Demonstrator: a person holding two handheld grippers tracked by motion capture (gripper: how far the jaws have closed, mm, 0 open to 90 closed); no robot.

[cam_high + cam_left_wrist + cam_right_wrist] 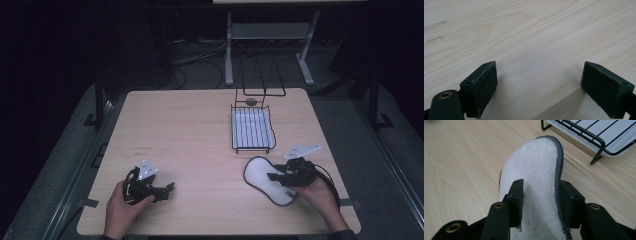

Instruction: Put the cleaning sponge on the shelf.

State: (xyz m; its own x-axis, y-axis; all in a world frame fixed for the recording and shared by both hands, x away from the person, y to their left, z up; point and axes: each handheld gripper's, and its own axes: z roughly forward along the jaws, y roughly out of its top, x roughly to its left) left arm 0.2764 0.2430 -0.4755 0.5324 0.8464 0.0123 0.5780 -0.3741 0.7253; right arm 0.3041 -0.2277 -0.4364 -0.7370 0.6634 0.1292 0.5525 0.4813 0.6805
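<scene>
Now the right tool (540, 202) clamps the white insole (536, 170) between its jaws.

A light wood-grain table (200, 145) is seen from above, standing on a grey floor. A black wire rack (252, 127) with a white tray beneath its bars is set on the table's far right part. A small dark round object (251, 101) is noted on the tabletop just behind the rack. A white insole-shaped pad with dark edging (267, 179) is seen near the rack's front end, towards the table's near right edge. Faint marks (145, 148) are noted on the wood well to the rack's left.
</scene>
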